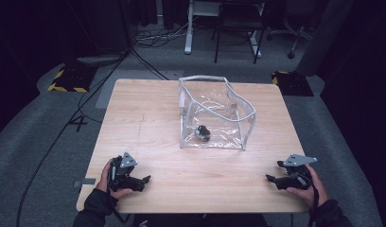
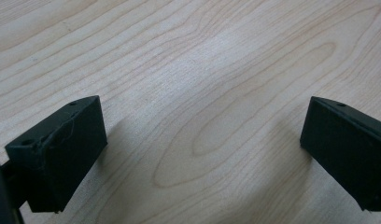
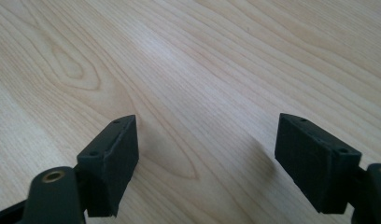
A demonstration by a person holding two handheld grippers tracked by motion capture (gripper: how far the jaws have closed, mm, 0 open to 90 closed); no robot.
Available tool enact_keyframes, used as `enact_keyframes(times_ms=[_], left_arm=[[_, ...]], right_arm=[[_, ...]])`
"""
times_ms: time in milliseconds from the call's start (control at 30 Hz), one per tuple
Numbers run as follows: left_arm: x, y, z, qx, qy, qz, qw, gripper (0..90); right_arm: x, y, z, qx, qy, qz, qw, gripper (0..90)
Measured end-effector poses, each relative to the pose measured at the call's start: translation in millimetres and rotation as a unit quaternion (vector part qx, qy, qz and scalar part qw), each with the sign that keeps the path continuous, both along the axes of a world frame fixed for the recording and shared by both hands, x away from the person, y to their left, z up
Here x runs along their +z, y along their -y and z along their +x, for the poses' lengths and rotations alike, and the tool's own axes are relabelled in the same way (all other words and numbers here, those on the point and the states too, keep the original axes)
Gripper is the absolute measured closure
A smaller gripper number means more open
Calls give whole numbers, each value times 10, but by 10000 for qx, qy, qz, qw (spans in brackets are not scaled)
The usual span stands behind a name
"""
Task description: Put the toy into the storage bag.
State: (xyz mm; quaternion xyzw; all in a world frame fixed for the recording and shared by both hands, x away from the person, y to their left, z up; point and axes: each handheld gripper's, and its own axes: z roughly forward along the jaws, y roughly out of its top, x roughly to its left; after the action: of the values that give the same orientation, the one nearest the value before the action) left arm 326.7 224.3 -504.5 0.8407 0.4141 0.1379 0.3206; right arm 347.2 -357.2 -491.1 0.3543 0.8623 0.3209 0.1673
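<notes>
A clear plastic pouch [image 1: 214, 113] with a pale rim stands open in the middle of the wooden table [image 1: 148, 118]. Inside it, on its floor, lies a small dark object [image 1: 202, 133]. My left gripper [image 1: 146, 179] rests low over the table's front left corner, held in a hand, jaws pointing right. In the left gripper view its jaws stand wide apart over bare wood, left gripper [image 2: 202, 140] open with nothing between them. My right gripper [image 1: 269, 178] sits at the front right, jaws pointing left. The right gripper [image 3: 205, 161] is open over bare wood too.
Beyond the table's far edge are a white desk leg [image 1: 188, 33], a dark chair frame [image 1: 238, 28] and cables [image 1: 153, 38] on the grey floor. Yellow-black striped pads [image 1: 67, 81] lie at both far corners. Bare wood lies between the pouch and both grippers.
</notes>
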Motion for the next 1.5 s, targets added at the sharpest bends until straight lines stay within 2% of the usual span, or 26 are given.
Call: enact_keyframes(times_ms=[200,300,500,667,1200,1500], left_arm=[[1,0,0,3,-2,3,10000,6],[3,0,4,4,19,26,10000,6],[1,3,7,19,13,10,10000,6],[4,1,12,15,-10,18,10000,5],[2,3,14,32,34,33,10000,6],[3,1,16,9,30,36,10000,6]], right_arm=[[-34,88,-50,-70,-17,148,9999,208],[-77,176,-94,-219,14,370,9991,179],[-120,308,-151,-467,166,528,9974,161],[-121,385,-180,-614,181,522,9966,162],[-123,394,-177,-651,208,471,9966,162],[-124,386,-151,-709,209,522,9959,166]])
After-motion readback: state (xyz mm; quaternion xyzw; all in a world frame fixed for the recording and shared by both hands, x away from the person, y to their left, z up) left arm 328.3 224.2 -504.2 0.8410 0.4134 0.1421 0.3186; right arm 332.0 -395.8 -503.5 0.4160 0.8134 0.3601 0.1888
